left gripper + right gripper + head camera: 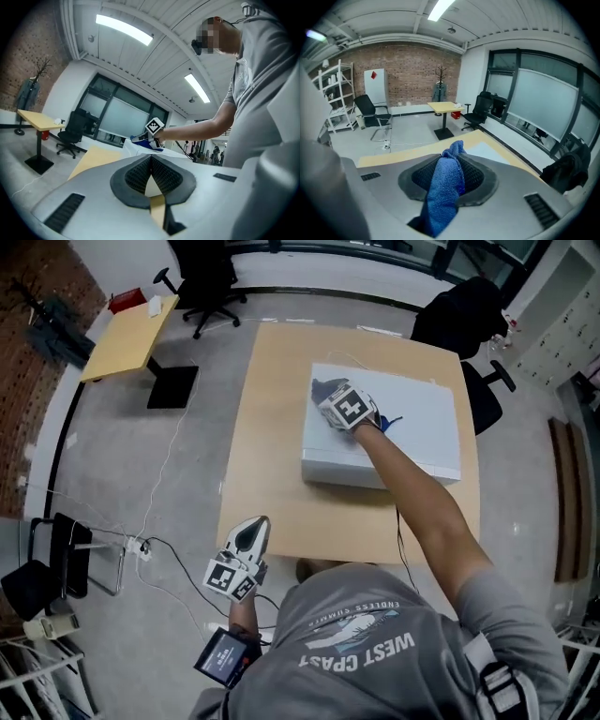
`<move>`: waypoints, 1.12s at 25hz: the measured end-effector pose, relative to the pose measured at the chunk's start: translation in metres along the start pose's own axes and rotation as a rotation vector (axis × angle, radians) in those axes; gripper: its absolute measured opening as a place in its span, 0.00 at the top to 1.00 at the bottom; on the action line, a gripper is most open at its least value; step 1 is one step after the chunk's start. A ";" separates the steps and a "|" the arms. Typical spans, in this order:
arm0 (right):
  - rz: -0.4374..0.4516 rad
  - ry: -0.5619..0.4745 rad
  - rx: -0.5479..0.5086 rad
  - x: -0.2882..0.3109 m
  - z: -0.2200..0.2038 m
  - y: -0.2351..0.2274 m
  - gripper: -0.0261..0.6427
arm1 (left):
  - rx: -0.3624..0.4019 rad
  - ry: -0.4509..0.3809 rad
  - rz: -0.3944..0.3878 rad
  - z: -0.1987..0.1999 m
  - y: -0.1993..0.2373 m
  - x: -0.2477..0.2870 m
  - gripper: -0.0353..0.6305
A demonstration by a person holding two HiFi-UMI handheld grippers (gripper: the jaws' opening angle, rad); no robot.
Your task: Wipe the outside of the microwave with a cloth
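- The right arm stretches out over the microwave [417, 423]. The right gripper [345, 411] tips down onto the far-left part of the microwave's top, jaws clamped on a blue cloth [446, 185].
- The left gripper [251, 532] hangs well clear of the microwave on its near-left side. It points level, jaws pressed together with nothing between them.
- The microwave sits on a square wooden table [267, 427] over grey floor. A white cable [169, 460] trails off to the microwave's left, with a smaller desk [127, 334] and a black office chair [206, 277] well beyond.
- From above, the gripper covers most of the cloth, and only a blue scrap peeks out. The microwave's front shows as a thin strip.
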State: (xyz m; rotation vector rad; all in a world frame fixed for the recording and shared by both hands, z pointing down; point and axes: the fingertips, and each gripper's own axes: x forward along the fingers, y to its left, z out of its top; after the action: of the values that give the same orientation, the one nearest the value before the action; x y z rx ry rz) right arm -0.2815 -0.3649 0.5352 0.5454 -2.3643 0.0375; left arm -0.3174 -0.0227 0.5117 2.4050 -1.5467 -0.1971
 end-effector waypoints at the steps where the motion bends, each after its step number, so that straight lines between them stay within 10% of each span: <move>1: 0.019 0.003 -0.028 0.011 0.011 0.016 0.80 | 0.000 -0.001 0.007 0.000 0.004 -0.005 0.91; 8: 0.082 0.134 -0.327 0.052 0.031 0.084 0.80 | 0.000 -0.019 0.017 0.005 0.025 -0.028 0.91; 28: 0.109 0.052 -0.252 0.047 0.040 0.083 0.80 | 0.007 0.015 -0.042 0.001 0.026 -0.031 0.91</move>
State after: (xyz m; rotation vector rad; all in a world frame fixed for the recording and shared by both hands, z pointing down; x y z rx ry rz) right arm -0.3707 -0.3141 0.5451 0.2910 -2.3019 -0.1922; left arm -0.3535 -0.0048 0.5177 2.4405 -1.4933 -0.1816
